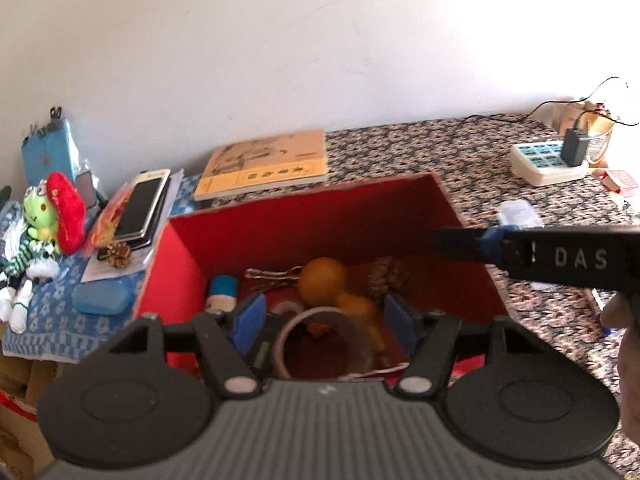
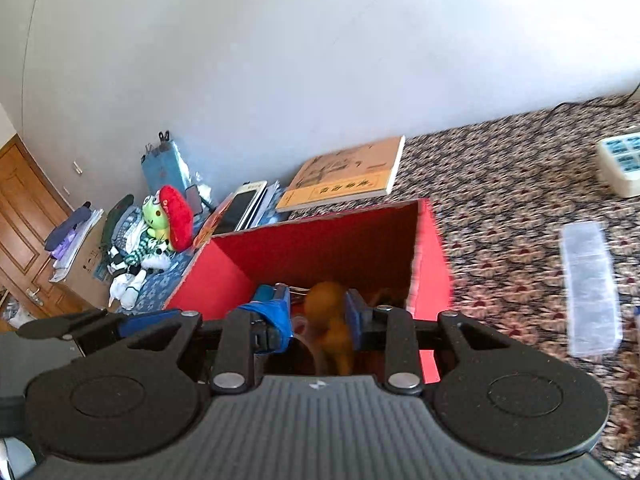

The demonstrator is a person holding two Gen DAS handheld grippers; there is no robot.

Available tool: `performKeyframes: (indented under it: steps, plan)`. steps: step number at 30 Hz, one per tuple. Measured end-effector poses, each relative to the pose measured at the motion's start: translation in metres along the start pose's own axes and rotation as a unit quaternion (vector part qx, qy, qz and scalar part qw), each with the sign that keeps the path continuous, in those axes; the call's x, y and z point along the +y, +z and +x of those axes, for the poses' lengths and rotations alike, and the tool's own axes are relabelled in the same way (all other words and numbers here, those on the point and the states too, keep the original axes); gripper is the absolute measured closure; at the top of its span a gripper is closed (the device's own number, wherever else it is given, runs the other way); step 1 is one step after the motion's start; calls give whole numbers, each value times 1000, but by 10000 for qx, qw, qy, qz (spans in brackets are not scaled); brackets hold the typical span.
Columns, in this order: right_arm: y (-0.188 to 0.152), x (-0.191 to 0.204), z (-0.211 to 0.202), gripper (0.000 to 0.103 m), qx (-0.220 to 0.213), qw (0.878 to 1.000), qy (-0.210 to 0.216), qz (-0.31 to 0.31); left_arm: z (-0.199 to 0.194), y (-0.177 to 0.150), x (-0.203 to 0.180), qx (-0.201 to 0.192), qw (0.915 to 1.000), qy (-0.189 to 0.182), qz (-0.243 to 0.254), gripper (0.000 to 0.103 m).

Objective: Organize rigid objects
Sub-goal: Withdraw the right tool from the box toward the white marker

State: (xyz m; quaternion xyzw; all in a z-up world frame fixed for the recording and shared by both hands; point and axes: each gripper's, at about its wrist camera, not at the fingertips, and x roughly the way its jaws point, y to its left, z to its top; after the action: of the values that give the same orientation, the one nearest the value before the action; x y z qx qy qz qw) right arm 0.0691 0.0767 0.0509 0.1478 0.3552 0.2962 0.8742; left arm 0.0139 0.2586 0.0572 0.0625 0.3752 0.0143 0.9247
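— So how full is the red box (image 1: pixel 280 224)?
— A gourd (image 1: pixel 324 286), tape roll (image 1: pixel 320 340), pine cone (image 1: pixel 386 276) and clip lie inside. Left gripper (image 1: pixel 324 316) hangs spread and empty above; right gripper (image 2: pixel 316 314) looks spread too.
— Left over?
— Likely the clear case (image 2: pixel 588 288) and another pine cone (image 1: pixel 119 254).
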Motion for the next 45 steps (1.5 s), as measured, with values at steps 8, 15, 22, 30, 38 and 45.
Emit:
performKeyframes:
  steps: [8,15,22,30,38,45]
  plan:
    - [-7,-26,-45,90,-89,9996,-189,-182,-21,3,-50,-161,9996,-8,221,35]
    - [-18,-53,-77,90,-96,9990,-386,-212,-33,1,-94,-183,9992,-80,336,35]
    - [-31,-96,-111,90,-136,9980,-610,-28,-36,-9,-141,-110,9984,-346,429,35]
    - [-55,-155,-133,90,168,9939,-1056,274,-22,-28,-188,195,9937,-993,485,35]
    - [-73,-197,-137,90,465,9891,-1336,420,15,-44,-226,705,9769,-1993,323,32]
    - [-73,-231,-135,90,601,9838,-1385,965,39,-49,-259,841,9676,-2363,299,10]
